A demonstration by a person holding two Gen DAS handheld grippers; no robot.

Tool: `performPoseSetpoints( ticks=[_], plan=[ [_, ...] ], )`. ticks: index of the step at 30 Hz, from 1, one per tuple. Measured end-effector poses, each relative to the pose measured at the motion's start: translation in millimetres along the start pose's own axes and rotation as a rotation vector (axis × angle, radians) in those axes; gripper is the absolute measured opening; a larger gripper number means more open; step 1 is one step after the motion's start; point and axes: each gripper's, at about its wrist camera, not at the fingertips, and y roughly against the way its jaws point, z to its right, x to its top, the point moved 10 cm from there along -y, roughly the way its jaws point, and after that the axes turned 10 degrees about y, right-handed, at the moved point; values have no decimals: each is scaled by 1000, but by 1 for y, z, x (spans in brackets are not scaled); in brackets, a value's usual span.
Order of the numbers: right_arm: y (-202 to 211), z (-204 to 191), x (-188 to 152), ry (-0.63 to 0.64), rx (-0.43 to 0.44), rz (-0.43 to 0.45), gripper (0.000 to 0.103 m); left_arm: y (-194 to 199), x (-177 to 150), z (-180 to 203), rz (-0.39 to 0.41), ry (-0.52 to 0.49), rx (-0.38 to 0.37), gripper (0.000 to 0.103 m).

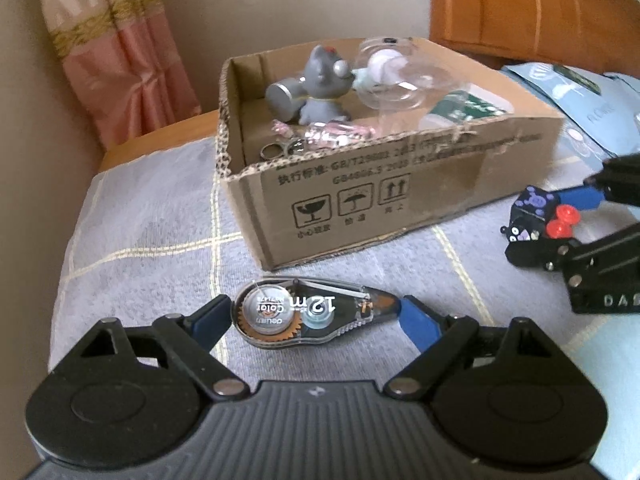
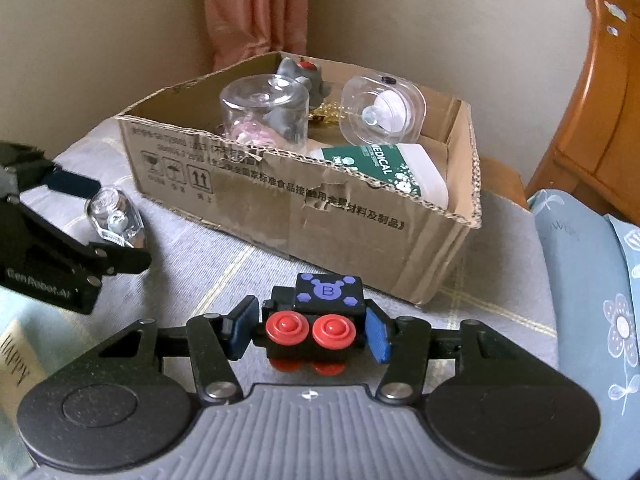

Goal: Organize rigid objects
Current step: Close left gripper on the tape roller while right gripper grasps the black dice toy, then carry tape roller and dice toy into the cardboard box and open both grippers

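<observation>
My left gripper (image 1: 316, 314) is shut on a clear correction tape dispenser (image 1: 312, 312) marked 12m, held lengthwise between the blue pads just above the cloth. My right gripper (image 2: 310, 330) is shut on a black toy block (image 2: 320, 320) with red knobs and purple marks; it also shows at the right of the left wrist view (image 1: 536, 220). The open cardboard box (image 1: 400, 184) stands ahead of both grippers and holds a grey figurine (image 1: 320, 84), clear plastic containers (image 2: 382, 110), a green medical pack (image 2: 376, 168) and small trinkets.
A grey checked cloth (image 1: 140, 240) covers the table. A pink curtain (image 1: 116, 48) hangs at the back. Orange wooden furniture (image 2: 600, 100) stands at the right, with blue fabric (image 2: 592, 280) below it. The left gripper (image 2: 116, 216) appears in the right wrist view.
</observation>
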Motion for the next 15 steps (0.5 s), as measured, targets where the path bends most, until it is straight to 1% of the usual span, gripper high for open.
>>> performPoseSetpoints(
  ticks=[3,7,10,15],
  plan=[
    [12,3,0,14,36,1,61,14,2,2,-13,-28,-24,89],
    [30,10,0,26,71,5,61,34,12,5,-23,-49,-55,89],
    [45,16,6,45,74,19,61,49,24,8,-12,-73,-64,89],
    [67,24,24,66,81,66,61,74,48,12,19,-102,-87,89]
  ],
)
